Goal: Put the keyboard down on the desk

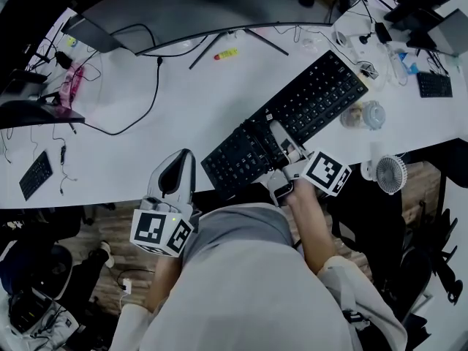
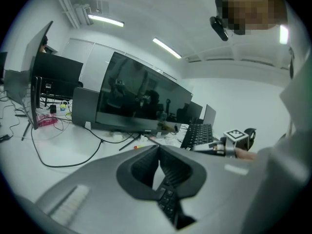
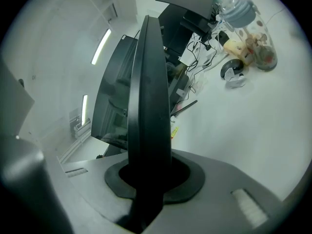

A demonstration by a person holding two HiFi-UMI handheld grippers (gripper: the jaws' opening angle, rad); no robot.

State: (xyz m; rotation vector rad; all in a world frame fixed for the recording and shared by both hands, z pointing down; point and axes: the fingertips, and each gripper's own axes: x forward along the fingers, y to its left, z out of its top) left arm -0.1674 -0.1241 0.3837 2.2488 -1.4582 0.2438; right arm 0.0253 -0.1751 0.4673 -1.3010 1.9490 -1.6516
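A long black keyboard [image 1: 307, 104] lies slantwise over the white desk [image 1: 183, 123], its near left end past the desk's front edge. My right gripper [image 1: 281, 141] is shut on its near long edge around the middle. In the right gripper view the keyboard [image 3: 148, 106] stands edge-on, rising out of the gripper [image 3: 148, 172] that clamps it. I cannot tell whether it touches the desk. My left gripper [image 1: 179, 167] hovers left of the keyboard's end, apart from it and shut on nothing. In the left gripper view that gripper [image 2: 158, 152] points at the monitor, with the keyboard [image 2: 197, 133] to its right.
A wide curved monitor [image 1: 219, 6] stands at the back with black cables [image 1: 146, 101] and a yellow marker [image 1: 227, 53] before it. A jar [image 1: 363, 114] sits by the keyboard's far end. A small fan [image 1: 391, 172] hangs off the right edge. Smaller keyboards [image 1: 35, 174] lie far left and far right.
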